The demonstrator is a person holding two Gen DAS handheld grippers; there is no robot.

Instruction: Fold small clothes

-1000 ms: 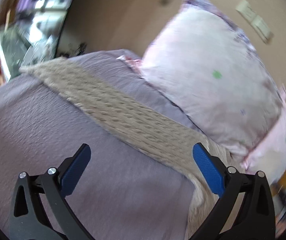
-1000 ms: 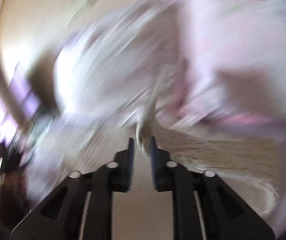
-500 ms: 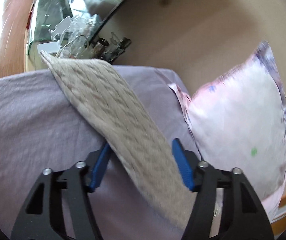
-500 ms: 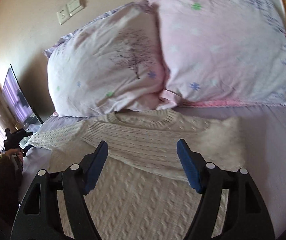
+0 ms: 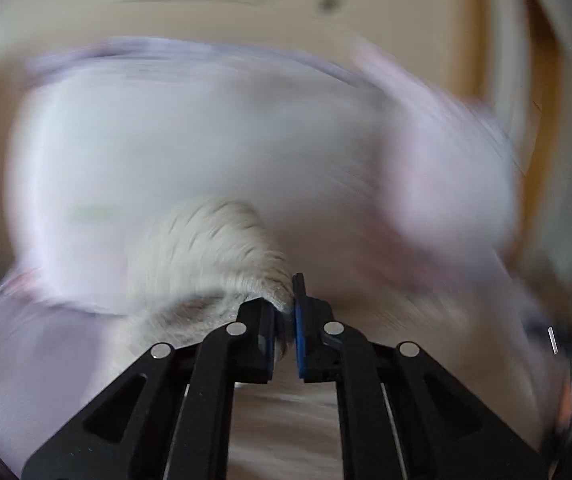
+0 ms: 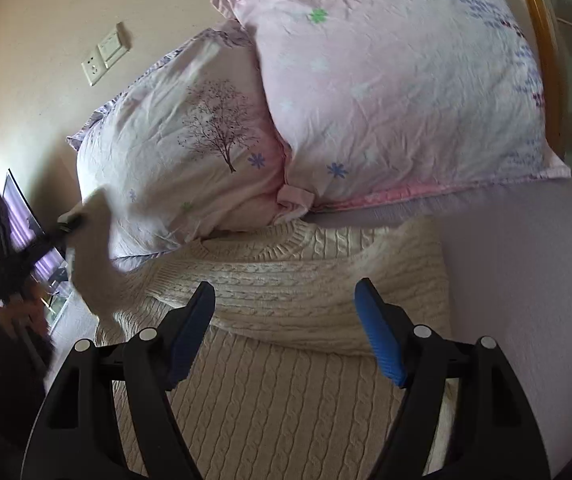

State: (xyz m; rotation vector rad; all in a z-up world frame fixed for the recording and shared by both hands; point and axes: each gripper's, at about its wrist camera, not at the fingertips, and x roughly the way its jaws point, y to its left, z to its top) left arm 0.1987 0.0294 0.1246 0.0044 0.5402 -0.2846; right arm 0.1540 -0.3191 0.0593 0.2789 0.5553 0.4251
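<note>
Sweater (image 6: 286,380): cream cable-knit, lay flat on bed, one sleeve folded across chest, other sleeve (image 6: 90,264) lifted.

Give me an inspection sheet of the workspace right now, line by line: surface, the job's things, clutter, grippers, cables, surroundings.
Surface: bed with a lilac sheet.
Job's things: cream cable-knit sweater lying flat, neckline toward the pillows; one sleeve folded across the body, the other sleeve lifted off the bed.
Clutter: two pink patterned pillows at the head of the bed.
Grippers: left gripper closed on the lifted sleeve, its view motion-blurred; right gripper open above the sweater, holding nothing.
Cables: nothing seen.
Surroundings: beige wall with a switch and socket; wooden bed frame.
</note>
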